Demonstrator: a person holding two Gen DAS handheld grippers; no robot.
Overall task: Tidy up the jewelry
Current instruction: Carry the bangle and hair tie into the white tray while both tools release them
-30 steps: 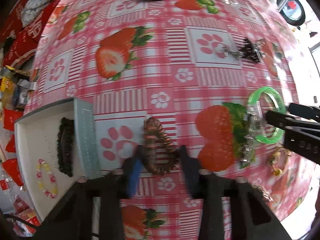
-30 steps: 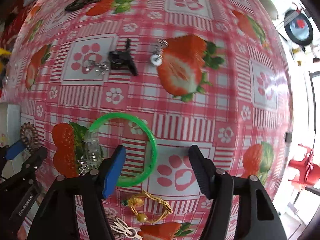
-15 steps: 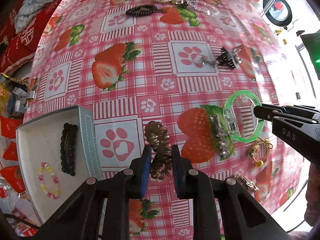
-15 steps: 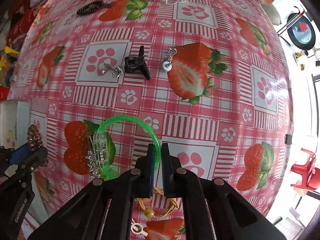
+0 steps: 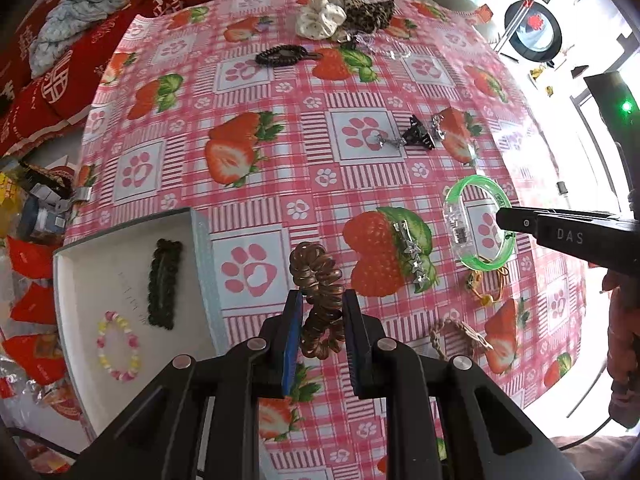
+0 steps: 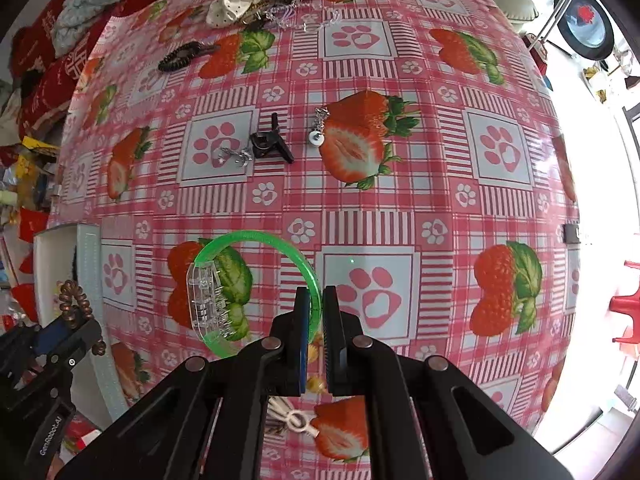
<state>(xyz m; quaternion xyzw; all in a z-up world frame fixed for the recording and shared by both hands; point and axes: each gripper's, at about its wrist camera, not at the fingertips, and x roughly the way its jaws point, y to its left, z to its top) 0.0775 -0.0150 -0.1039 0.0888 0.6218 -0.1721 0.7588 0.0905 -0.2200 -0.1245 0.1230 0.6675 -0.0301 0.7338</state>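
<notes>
Between left gripper (image 5: 320,304) fingers, brown coil hair tie (image 5: 319,288) — long axis pointing away.

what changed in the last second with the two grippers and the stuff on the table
Both grippers went from open to shut. The left gripper closed on the brown spiral hair tie and lifted it; the right gripper clamped the green bangle at its rim and raised it. The white box, the black hair clip and the star clip stayed put.

hair coil (image 5: 318,300) lifted, green bracelet (image 6: 256,280) lifted
</notes>
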